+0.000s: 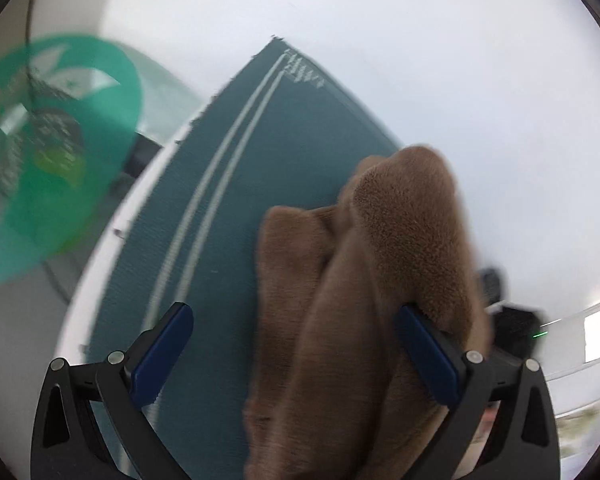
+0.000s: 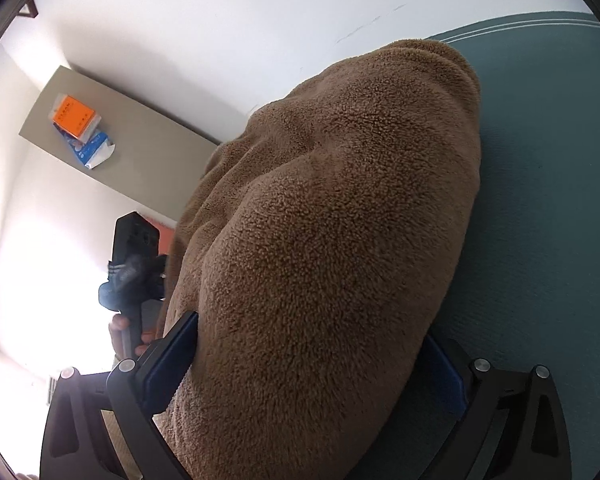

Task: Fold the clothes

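Looking risky: both tongs, left tongs (image 1: pixel 292 354) and right tongs (image 2: pixel 312 364), gape wide around the brown fleece (image 2: pixel 332 220) bunched on the teal mat (image 1: pixel 220 200), gripping nothing, so it might slump unfolded

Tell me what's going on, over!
Left gripper open, brown fleece draped over one finger. Right gripper wide open around the fleece. Fleece bunched on teal mat. Nothing blocking.

Brown garment (image 2: pixel 332 240): fuzzy fleece cloth, matt. Teal mat (image 1: pixel 268 152): woven-looking, matt. Bench (image 1: pixel 380 20): smooth white, possibly laminate.
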`<state>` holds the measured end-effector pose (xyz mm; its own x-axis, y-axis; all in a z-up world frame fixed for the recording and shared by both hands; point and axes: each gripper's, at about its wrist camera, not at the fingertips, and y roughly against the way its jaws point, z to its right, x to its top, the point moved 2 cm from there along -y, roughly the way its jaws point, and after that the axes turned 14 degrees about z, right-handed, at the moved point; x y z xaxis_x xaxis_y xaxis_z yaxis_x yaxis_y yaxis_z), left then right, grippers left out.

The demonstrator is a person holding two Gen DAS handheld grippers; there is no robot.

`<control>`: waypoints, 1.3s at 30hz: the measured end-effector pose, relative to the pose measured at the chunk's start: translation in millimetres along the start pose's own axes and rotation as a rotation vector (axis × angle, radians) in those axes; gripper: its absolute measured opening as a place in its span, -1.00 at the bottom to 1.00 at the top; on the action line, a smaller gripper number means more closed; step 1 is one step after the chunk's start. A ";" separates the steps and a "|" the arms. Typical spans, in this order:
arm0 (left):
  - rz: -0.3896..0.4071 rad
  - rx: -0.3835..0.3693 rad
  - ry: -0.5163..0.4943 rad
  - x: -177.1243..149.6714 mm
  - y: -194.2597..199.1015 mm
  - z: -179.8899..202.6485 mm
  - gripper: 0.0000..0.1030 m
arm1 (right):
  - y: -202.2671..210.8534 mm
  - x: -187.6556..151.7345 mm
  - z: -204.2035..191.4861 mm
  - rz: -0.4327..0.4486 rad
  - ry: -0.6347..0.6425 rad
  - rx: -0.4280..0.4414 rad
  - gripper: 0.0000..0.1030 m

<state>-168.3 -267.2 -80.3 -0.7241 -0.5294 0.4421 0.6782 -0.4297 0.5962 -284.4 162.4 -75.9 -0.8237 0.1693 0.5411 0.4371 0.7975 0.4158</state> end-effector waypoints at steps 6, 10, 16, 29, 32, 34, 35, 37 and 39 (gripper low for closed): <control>-0.080 -0.132 0.043 -8.5 -16.4 6.7 0.99 | -7.5 -1.4 2.5 0.020 0.018 0.006 0.98; -0.024 -0.128 0.062 -3.4 -9.4 -0.1 0.99 | -0.9 -5.1 2.3 0.031 0.035 0.021 0.98; -0.003 -0.239 0.148 -4.4 -2.5 -6.3 0.99 | -11.9 -8.2 -6.1 0.042 0.044 0.013 0.98; -0.185 -0.107 -0.044 -11.5 -46.7 47.3 0.99 | -32.3 2.3 -1.4 0.056 0.052 -0.002 0.98; -0.171 -0.099 -0.047 -13.4 -48.5 51.6 0.98 | -37.6 2.7 -6.1 0.050 0.057 -0.027 0.99; -0.155 -0.082 -0.072 -18.7 -48.9 58.7 0.92 | -41.6 2.1 -10.5 0.043 0.066 -0.047 0.99; -0.150 -0.086 -0.060 -21.0 -48.7 59.8 0.81 | -42.9 2.0 -11.3 0.044 0.070 -0.051 0.99; -0.141 -0.094 -0.033 -25.4 -48.3 61.3 0.62 | -45.7 1.8 -12.4 0.050 0.074 -0.058 0.98; -0.130 -0.102 0.007 -28.8 -46.5 59.3 0.38 | -48.0 1.5 -13.8 0.058 0.077 -0.063 0.86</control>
<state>-186.5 -188.6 -80.9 -0.8059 -0.4695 0.3605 0.5882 -0.5667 0.5769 -301.6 116.3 -84.9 -0.7671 0.1674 0.6193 0.5074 0.7490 0.4261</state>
